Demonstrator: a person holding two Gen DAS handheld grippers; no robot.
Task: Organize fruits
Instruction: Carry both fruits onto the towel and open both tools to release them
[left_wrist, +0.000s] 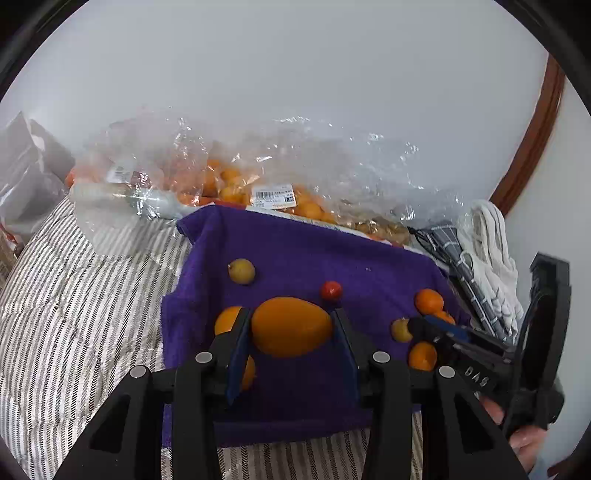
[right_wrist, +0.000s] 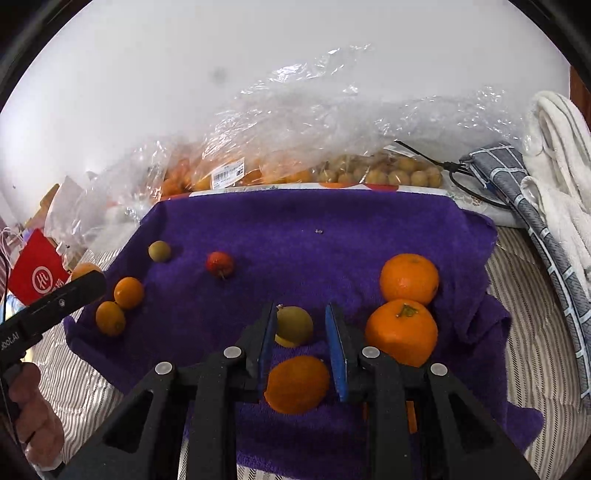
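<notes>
Here the left gripper (left_wrist: 291, 332) is clasping a smooth, firm orange fruit (left_wrist: 291, 326) at frame centre across its rounded middle; it looks light but slippery. The right gripper (right_wrist: 301, 347), at lower centre, is clenched on a small yellow fruit (right_wrist: 294, 326), which probably bruises easily.

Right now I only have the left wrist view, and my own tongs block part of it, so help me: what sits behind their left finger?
Observer: Two small orange fruits, side by side near the left edge of the purple towel.
Operator: And behind the right tongs?
Observer: Two mandarins close together; the nearer one shows a green stalk on top.
Operator: Anything past the towel's left side?
Observer: A red packet with a round white logo.
</notes>
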